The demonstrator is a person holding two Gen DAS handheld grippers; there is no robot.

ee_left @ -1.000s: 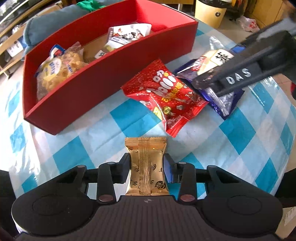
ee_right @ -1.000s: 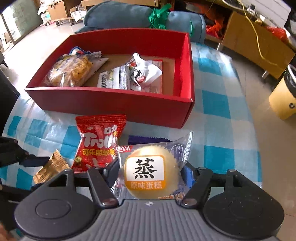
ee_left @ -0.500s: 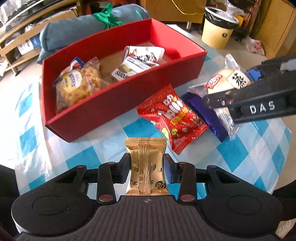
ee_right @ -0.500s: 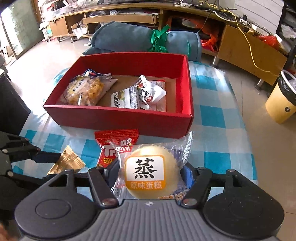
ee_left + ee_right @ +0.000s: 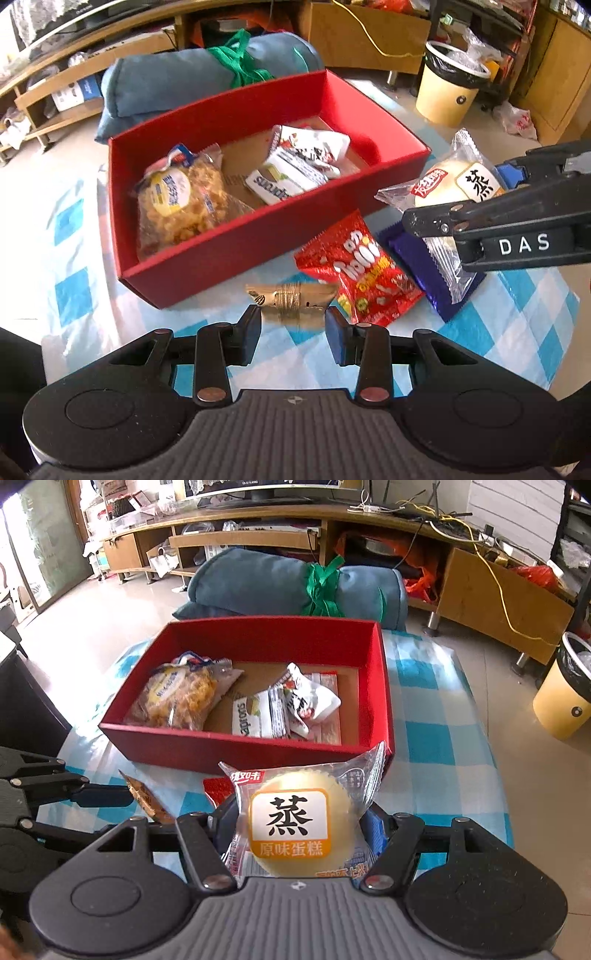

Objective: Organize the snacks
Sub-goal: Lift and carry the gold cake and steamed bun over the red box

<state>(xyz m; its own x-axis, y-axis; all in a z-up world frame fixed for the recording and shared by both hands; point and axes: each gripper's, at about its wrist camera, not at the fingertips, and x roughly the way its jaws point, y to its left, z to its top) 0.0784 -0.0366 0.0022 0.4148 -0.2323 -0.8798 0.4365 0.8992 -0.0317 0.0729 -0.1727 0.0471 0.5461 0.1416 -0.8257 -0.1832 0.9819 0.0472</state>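
Observation:
A red box (image 5: pixel 236 236) (image 5: pixel 236 749) holds a popcorn bag (image 5: pixel 177 206) and white snack packets (image 5: pixel 295 166). My left gripper (image 5: pixel 293 325) is open; the gold snack packet (image 5: pixel 291 301) lies blurred and sideways just ahead of its fingertips, in front of the box's near wall. It also shows in the right wrist view (image 5: pixel 146 799). My right gripper (image 5: pixel 299 827) is shut on a clear-wrapped steamed cake (image 5: pixel 295 823), held above the table right of the box (image 5: pixel 458 184). A red gummy bag (image 5: pixel 362 269) and a purple packet (image 5: pixel 417 262) lie on the blue-checked tablecloth (image 5: pixel 517 325).
A rolled blue blanket (image 5: pixel 295 583) tied with green ribbon lies behind the box. A yellow bin (image 5: pixel 450 85) stands on the floor to the right. Wooden shelves line the back wall. The table edge (image 5: pixel 487 738) is close on the right.
My left gripper has opened and the gold packet has left its fingers, tipped sideways. Both grippers have risen and pulled back from the box. The right still holds the cake.

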